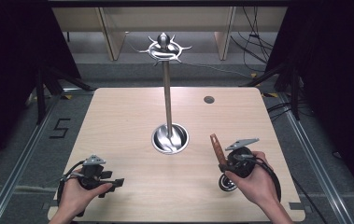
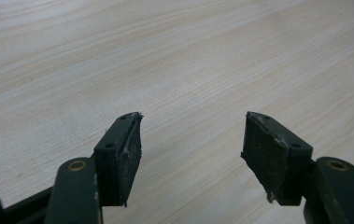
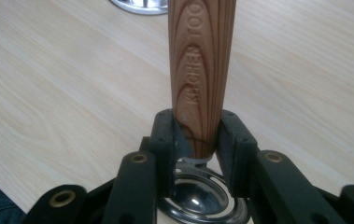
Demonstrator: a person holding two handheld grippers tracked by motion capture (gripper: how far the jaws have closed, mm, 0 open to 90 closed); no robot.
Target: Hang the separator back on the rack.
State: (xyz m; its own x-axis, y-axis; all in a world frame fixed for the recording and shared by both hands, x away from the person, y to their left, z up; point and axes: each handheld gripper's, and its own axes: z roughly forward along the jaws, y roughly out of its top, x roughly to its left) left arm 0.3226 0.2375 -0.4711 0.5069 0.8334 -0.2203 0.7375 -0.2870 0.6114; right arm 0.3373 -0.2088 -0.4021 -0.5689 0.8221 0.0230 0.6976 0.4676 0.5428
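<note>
A kitchen utensil with a brown wooden handle (image 1: 217, 148) and a shiny round metal bowl (image 1: 228, 183) is held near the table's front right. My right gripper (image 1: 225, 164) is shut on the handle's lower end, and the handle slants up and away from it. In the right gripper view the handle (image 3: 201, 70) stands between both pads, with the metal bowl (image 3: 198, 200) below them. A tall steel hanging stand (image 1: 166, 88) with hooked arms on top (image 1: 164, 48) rises from a round base (image 1: 170, 138) at the table's middle. My left gripper (image 1: 118, 183) rests at the front left, open, with bare wood between its pads (image 2: 191, 154).
The light wooden table (image 1: 118, 121) has a small dark hole (image 1: 208, 99) at its back right. Metal rails run along the floor on both sides, and cables lie at the back right. Black curtains close off left and right.
</note>
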